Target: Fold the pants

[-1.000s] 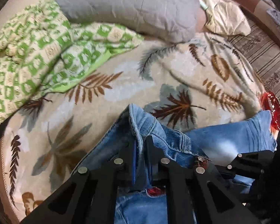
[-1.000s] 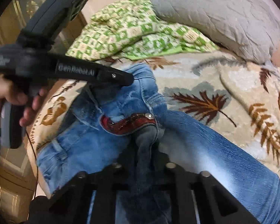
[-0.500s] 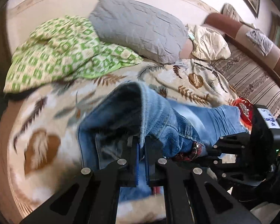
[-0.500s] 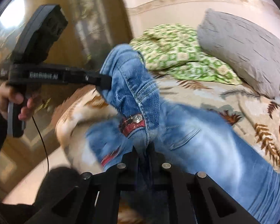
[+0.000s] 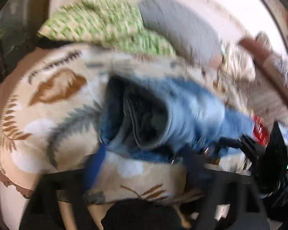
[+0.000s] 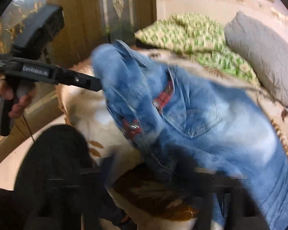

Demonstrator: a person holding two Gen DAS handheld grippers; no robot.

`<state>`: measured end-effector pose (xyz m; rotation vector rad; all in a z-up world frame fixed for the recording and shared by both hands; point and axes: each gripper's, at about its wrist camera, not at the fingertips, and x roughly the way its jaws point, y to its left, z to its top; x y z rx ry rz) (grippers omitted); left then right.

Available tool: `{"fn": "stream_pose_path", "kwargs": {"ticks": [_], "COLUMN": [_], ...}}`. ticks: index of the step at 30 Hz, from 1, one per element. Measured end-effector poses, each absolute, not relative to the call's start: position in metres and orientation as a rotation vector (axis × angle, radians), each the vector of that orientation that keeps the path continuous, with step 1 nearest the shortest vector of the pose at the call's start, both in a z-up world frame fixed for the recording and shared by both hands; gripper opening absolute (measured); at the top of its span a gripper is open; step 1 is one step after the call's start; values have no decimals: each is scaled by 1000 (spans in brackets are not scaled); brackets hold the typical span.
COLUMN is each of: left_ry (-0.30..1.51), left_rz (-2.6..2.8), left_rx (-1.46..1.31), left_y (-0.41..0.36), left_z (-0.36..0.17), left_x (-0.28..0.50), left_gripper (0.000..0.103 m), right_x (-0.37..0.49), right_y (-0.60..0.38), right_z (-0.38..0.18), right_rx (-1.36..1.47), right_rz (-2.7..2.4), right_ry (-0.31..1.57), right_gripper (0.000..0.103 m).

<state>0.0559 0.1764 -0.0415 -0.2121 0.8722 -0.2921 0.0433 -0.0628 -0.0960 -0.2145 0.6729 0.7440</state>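
Blue jeans (image 6: 211, 118) with a red trim at the waistband (image 6: 164, 97) hang lifted above the leaf-patterned bed cover (image 5: 53, 99); both views are blurred by motion. My left gripper (image 6: 98, 84) reaches in from the left and is shut on the waistband's raised edge. In the left wrist view the open waist of the jeans (image 5: 144, 118) faces me, and my left gripper (image 5: 142, 159) looks spread, with cloth at its right finger. My right gripper (image 6: 163, 170) is shut on a fold of the jeans at the bottom, and it shows as a dark shape in the left wrist view (image 5: 230, 143).
A green checked blanket (image 6: 197, 40) and a grey pillow (image 6: 263, 53) lie at the head of the bed. A brown striped sofa arm (image 5: 268, 57) is at the right. A wooden wardrobe (image 6: 76, 25) stands behind, and the person's dark-clothed leg (image 6: 53, 163) is at the bed's near edge.
Both grippers have lifted the jeans' waist higher and swung it toward the near left edge of the bed. The left gripper's fingers look wider apart than before.
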Motion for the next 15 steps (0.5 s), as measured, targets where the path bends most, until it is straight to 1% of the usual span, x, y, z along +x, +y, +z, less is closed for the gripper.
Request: {"fn": "stream_pose_path", "kwargs": {"ticks": [2,3,6,12,14,15], "left_ry": [840,841,905,1086,1147,1183], "left_rz": [-292,-291,-297,-270,-221,-204], "left_rx": [-250,-263,-285,-399,-400,-411], "left_y": [185,187,189,197,202,204], "left_z": [-28,-26,-30,-79,-99,-110], "left_x": [54,57,76,113,119,121], "left_gripper": [87,87,88,88,90,93], "right_x": [28,24,25,49,48,50], "right_y": [-73,-74,-72,-25,-7,1], "right_z": [-81,-78,-70,-86,-95,-100], "right_rx": [-212,-220,-252,-396,-469,-501], "right_rz": [757,763,754,723,698,690], "right_ry": [583,570,523,561,553,555], "right_gripper": [93,93,93,93,93,93]}}
